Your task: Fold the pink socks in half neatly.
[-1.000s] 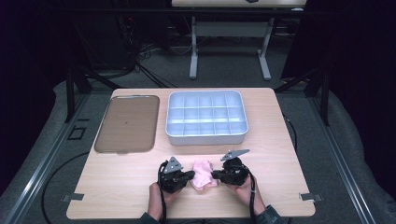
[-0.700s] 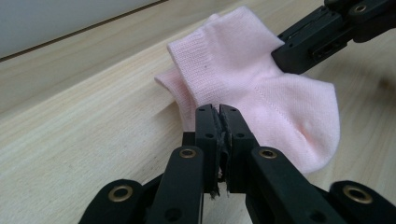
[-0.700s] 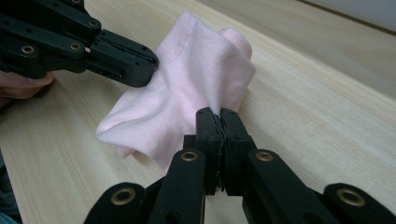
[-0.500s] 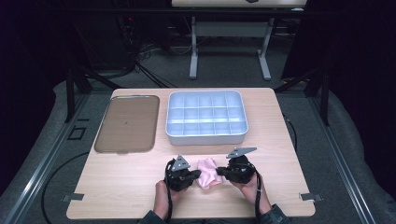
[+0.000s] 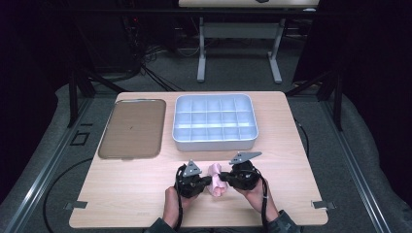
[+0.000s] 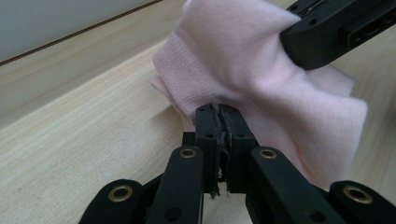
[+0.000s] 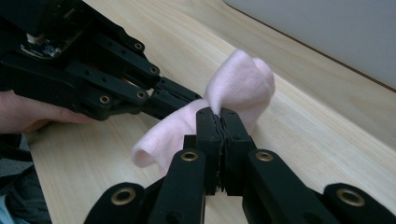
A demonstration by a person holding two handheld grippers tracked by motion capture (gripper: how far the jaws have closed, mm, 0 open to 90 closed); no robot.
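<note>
Two tools grip one pink cloth [image 5: 215, 177] near the bench's [image 5: 145, 194] front edge — the left tool [image 6: 219, 112] clenched on one bunched fold, the right tool [image 7: 220, 116] clamped on the opposite end. To fold it cleanly, I'd keep both pinches firm and even, drawing apart gently. Behind sit a compartment tray [image 5: 214, 121] and its lid [image 5: 132, 128].

We see two black grippers w/ brass-ringed screws on the linkages: left gripper [image 5: 204, 183], right gripper [image 5: 227, 178]. Each carries a grey three-cornered plate on top; black cables trail near. Dark sleeves at our wrists.
</note>
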